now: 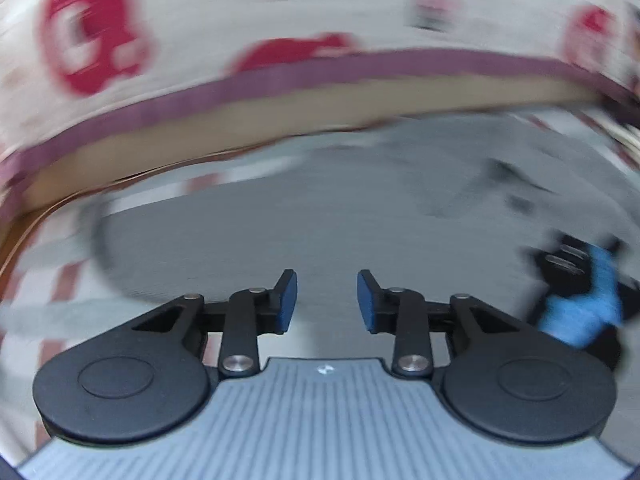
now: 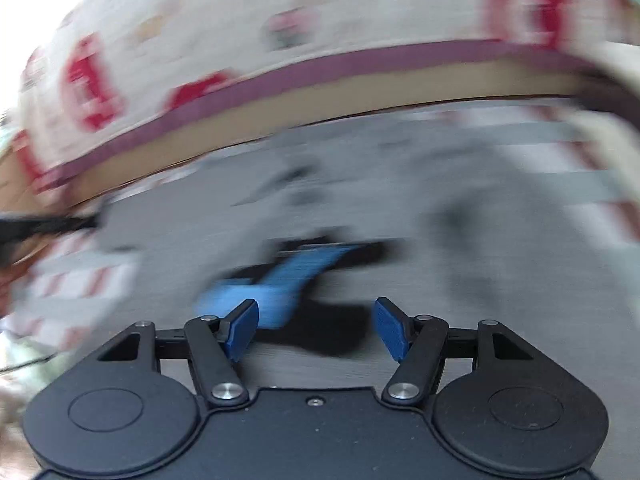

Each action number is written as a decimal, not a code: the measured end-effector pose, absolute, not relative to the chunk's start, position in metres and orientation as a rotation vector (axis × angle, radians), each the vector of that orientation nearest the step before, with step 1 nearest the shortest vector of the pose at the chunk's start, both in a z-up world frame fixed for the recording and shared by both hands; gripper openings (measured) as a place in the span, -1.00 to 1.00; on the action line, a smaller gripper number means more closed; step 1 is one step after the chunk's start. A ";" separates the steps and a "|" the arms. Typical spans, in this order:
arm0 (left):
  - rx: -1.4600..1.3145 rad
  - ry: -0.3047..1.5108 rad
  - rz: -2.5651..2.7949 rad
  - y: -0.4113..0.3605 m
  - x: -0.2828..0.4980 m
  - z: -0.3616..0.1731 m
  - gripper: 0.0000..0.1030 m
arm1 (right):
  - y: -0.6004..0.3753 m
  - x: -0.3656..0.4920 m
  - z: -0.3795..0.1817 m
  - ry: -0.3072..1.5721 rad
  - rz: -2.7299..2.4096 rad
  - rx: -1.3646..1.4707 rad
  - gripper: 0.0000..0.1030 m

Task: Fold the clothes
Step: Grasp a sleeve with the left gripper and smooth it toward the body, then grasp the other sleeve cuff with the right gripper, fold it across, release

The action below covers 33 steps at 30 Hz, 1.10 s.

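Motion blurs both views. A grey garment (image 1: 320,216) lies spread flat on a red-and-white striped cloth (image 1: 60,280). My left gripper (image 1: 327,296) hovers open over the garment's near part, with nothing between its blue pads. My right gripper (image 2: 316,312) is also open and empty above the same grey garment (image 2: 480,280). Each gripper shows in the other's view: the right gripper (image 1: 580,292) at the far right, the left gripper (image 2: 288,276) just ahead as a blue and black smear. Dark folds or marks show on the garment's far side.
Beyond the garment rises a cream fabric (image 1: 240,8) printed with red shapes, edged by a purple band (image 1: 320,76) and a tan strip. The striped cloth (image 2: 80,280) extends left and right of the garment.
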State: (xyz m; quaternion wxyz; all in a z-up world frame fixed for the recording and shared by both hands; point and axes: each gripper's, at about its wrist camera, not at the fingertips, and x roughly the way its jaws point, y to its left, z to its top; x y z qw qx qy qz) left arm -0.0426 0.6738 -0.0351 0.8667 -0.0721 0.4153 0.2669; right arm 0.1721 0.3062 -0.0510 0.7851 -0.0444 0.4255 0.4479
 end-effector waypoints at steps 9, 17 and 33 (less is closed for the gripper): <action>-0.146 0.914 0.097 0.523 0.036 -0.037 -0.19 | 0.100 0.250 -0.083 1.040 0.673 0.008 0.34; -0.158 0.982 0.056 0.466 0.053 -0.069 -0.19 | 0.092 0.238 -0.116 1.032 0.783 0.038 0.47; -0.221 0.986 0.280 0.506 0.043 -0.079 -0.19 | 0.138 0.264 -0.004 0.525 0.839 -0.272 -0.85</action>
